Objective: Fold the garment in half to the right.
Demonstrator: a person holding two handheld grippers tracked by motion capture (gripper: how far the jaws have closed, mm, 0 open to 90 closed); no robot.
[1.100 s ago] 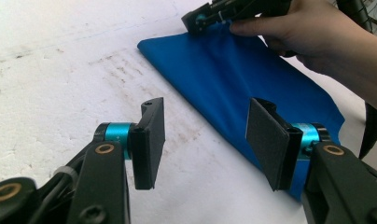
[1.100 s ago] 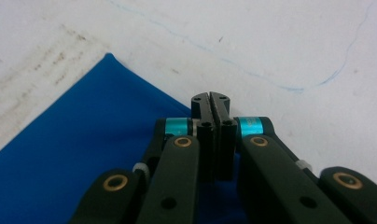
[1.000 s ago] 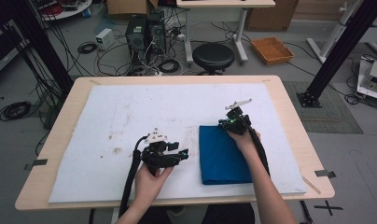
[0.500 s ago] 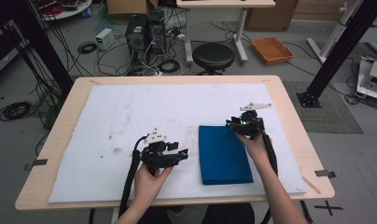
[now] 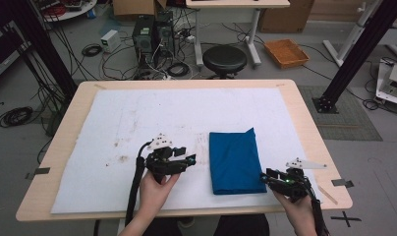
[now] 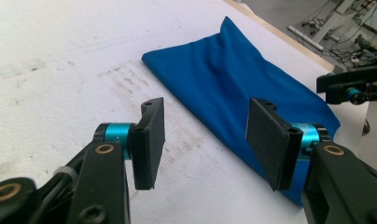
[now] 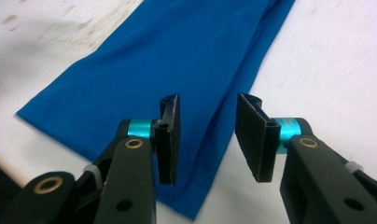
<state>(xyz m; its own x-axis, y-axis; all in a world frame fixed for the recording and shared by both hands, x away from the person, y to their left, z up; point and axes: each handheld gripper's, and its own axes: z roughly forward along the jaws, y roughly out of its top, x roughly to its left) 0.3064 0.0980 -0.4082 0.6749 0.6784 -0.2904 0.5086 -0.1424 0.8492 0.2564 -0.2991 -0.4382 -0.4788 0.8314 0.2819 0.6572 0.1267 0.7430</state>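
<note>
A blue cloth (image 5: pixel 234 160) lies folded into a narrow rectangle on the white sheet (image 5: pixel 137 113), right of centre. My left gripper (image 5: pixel 189 160) rests left of the cloth, pointing at it, jaws open and empty. In the left gripper view the cloth (image 6: pixel 242 84) lies just beyond the left gripper (image 6: pixel 206 121). My right gripper (image 5: pixel 263 178) sits at the cloth's near right corner. Its jaws have just been opening and stand apart; nothing is pinched between them. In the right gripper view the right gripper (image 7: pixel 208 116) hovers over the cloth's (image 7: pixel 177 51) edge.
The sheet covers most of a wooden table (image 5: pixel 309 142); dark stains (image 5: pixel 120 158) mark it left of centre. Behind the table the floor holds a black stool (image 5: pixel 224 59), computer towers (image 5: pixel 150 37), cables and an orange tray (image 5: pixel 286 52). The right gripper (image 6: pixel 350 86) also appears far right in the left gripper view.
My right hand has come from the cloth's far right corner back to its near right corner, and its jaws have opened. The left hand has stayed put.
</note>
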